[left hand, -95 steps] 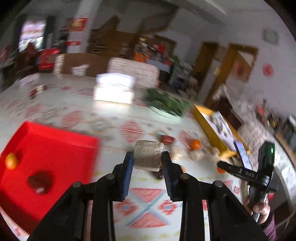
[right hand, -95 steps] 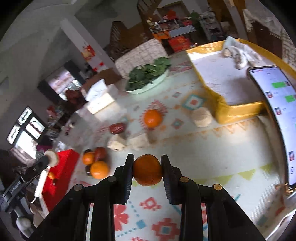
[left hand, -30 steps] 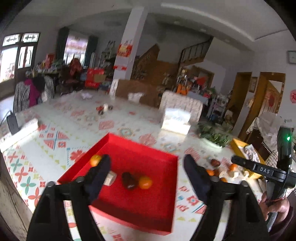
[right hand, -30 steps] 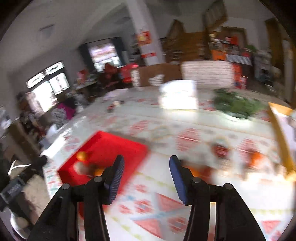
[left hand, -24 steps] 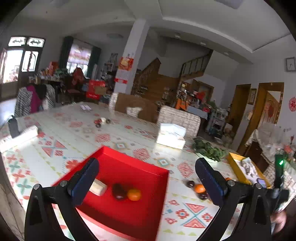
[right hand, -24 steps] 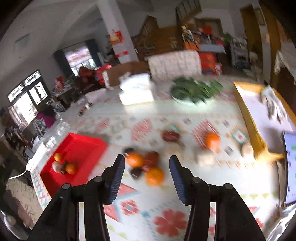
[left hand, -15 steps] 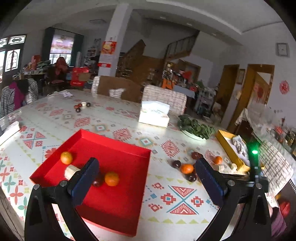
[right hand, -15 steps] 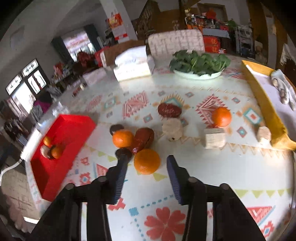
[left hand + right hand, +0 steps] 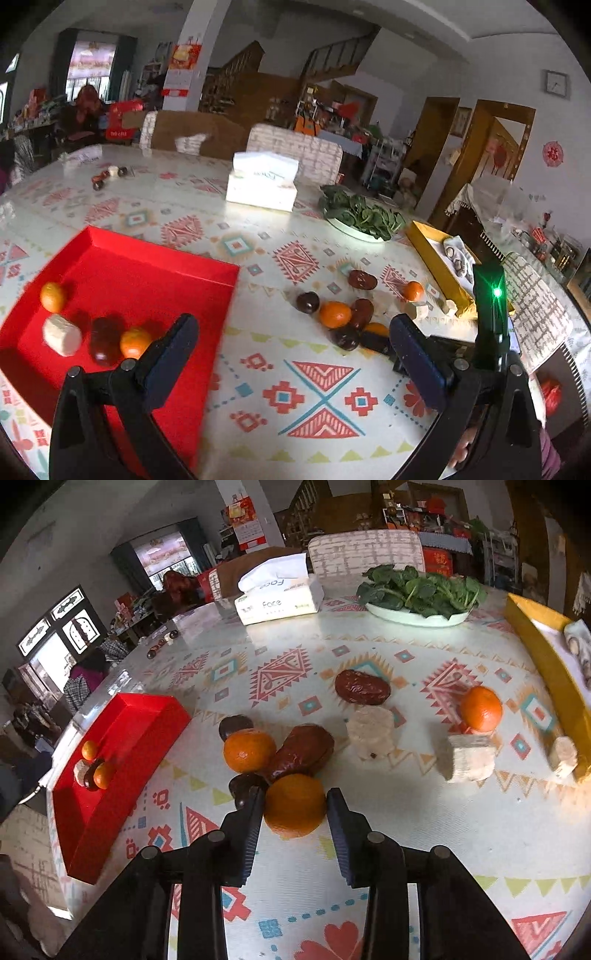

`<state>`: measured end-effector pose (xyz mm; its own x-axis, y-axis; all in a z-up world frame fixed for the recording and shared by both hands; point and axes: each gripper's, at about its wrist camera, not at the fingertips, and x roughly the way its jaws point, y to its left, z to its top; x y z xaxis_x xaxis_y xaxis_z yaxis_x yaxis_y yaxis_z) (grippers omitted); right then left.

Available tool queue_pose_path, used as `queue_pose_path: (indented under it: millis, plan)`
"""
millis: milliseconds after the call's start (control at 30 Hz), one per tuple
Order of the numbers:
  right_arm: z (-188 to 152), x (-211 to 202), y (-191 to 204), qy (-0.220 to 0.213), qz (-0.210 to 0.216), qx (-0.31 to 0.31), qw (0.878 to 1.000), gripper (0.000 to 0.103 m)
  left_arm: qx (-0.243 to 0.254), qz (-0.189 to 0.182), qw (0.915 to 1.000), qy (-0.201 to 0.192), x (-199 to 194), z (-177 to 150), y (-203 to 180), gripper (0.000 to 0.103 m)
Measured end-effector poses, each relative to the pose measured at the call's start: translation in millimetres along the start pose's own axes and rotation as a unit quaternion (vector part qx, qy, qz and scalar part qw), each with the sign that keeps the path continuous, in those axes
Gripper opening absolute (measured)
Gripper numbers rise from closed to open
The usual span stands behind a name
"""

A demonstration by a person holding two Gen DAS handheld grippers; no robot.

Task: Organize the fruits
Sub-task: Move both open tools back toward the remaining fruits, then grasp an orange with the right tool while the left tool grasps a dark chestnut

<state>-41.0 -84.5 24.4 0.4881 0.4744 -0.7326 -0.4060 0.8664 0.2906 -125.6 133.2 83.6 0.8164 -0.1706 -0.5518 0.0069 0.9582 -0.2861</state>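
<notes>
A tray (image 9: 122,731) lay at the table's (image 9: 443,867) left, holding four fruits; a fruit cluster (image 9: 280,753) sat centre; tissue box (image 9: 277,594) and greens plate (image 9: 417,618) stood behind; a box (image 9: 550,672) lay right.

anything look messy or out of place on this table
Nothing is spilled or damaged. The untidy part is the loose pile of oranges and dark red dates on the patterned tablecloth, outside the red plastic tray. Pale cut chunks lie scattered nearby. The right gripper straddles the nearest orange.
</notes>
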Motion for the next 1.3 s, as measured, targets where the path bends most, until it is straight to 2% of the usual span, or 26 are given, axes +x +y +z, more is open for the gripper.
queue_pose_path:
  millis: [267,333,367,400,633,767,867,933,967,1000,1133,1300]
  plan:
    - [-3.7,1.0,0.5,0.009,0.007,0.009,1.0,0.037,-0.006,-0.005,0.9989,0.047,37.2,7.4,-1.1,0.103]
    - [-5.2,-3.7,-2.4,0.01,-0.002,0.014,1.0,0.037,-0.005,-0.017,0.9976,0.067,49.3,4.3,-3.9,0.093]
    - [-6.6,-7.7,-5.9,0.007,-0.006,0.021,1.0,0.037,0.0,-0.022,0.9967,0.078,54.9,2.0,-6.8,0.082]
    - [-7.4,-11.4,-9.9,0.004,-0.006,0.03,1.0,0.037,0.005,-0.025,0.9961,0.085,59.0,0.2,-9.5,0.076]
    - [-4.6,-27.0,-47.2,-0.018,0.0,0.101,0.995,0.037,0.069,-0.018,0.9907,0.116,95.7,-15.2,-40.9,0.076]
    - [-4.3,-25.4,-49.3,-0.015,0.004,0.107,0.994,0.037,0.112,-0.008,0.9857,0.126,111.8,-21.8,-62.6,0.076]
    - [-3.6,-27.8,-47.4,-0.022,0.009,0.104,0.994,0.037,0.121,-0.001,0.9815,0.148,125.5,-23.8,-67.6,0.076]
    - [-3.8,-29.7,-46.7,-0.027,0.008,0.102,0.994,0.037,0.124,0.01,0.9812,0.147,126.9,-23.3,-68.1,0.06]
    - [-3.9,-30.3,-46.7,-0.029,0.008,0.102,0.994,0.037,0.128,0.015,0.9804,0.15,128.4,-24.0,-68.6,0.037]
    - [-4.2,-31.0,-47.4,-0.029,0.009,0.102,0.994,0.038,0.124,0.003,0.9797,0.157,130.1,-25.3,-68.0,0.03]
    - [-4.1,-28.5,-45.5,-0.029,0.0,0.097,0.995,0.038,0.119,-0.002,0.9815,0.15,124.3,-27.3,-69.6,0.026]
    - [-4.0,-29.2,-46.1,-0.037,0.004,0.097,0.995,0.037,0.074,-0.025,0.9893,0.123,91.9,-20.1,-52.7,0.025]
